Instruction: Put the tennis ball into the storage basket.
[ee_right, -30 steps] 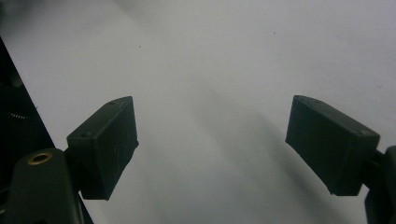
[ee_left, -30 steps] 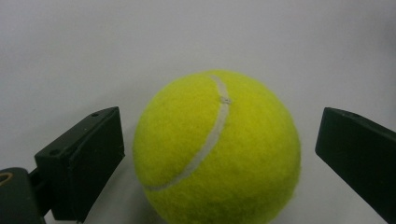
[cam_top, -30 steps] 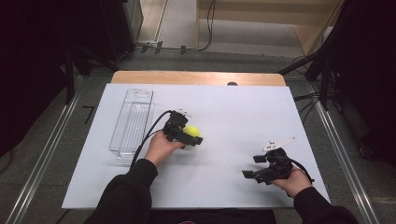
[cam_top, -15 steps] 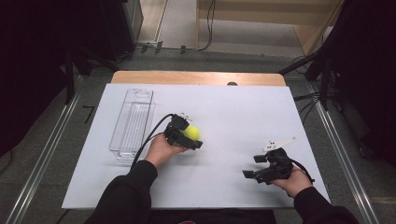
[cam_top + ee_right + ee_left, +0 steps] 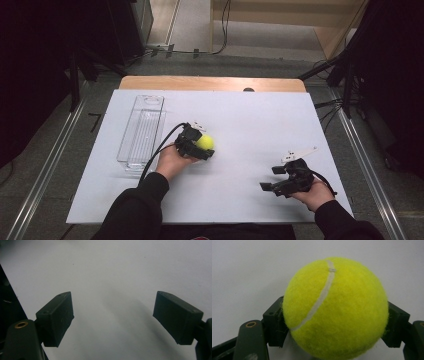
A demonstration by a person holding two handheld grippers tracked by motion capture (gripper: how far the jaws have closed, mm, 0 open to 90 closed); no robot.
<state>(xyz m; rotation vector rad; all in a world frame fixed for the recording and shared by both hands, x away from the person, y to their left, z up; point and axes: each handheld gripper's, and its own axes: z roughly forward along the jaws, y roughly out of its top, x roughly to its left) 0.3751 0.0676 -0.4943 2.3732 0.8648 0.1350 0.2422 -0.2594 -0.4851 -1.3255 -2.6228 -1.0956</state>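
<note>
A yellow-green tennis ball (image 5: 205,142) sits near the middle of the white table, held between the jaws of my left gripper (image 5: 200,145). In the left gripper view the tennis ball (image 5: 335,308) is pressed on both sides by the black jaws, with the left gripper (image 5: 335,325) shut on it. My right gripper (image 5: 272,180) rests low at the table's front right. In the right gripper view the right gripper (image 5: 113,315) stands open, its jaws wide apart over bare white table.
A clear plastic bin (image 5: 142,131) lies lengthwise on the left part of the white table (image 5: 250,115). A wooden strip (image 5: 210,83) runs along the far edge. Metal rails flank the table on both sides.
My left gripper has carried the tennis ball slightly up and to the left, off its earlier spot. The right gripper has not moved.
</note>
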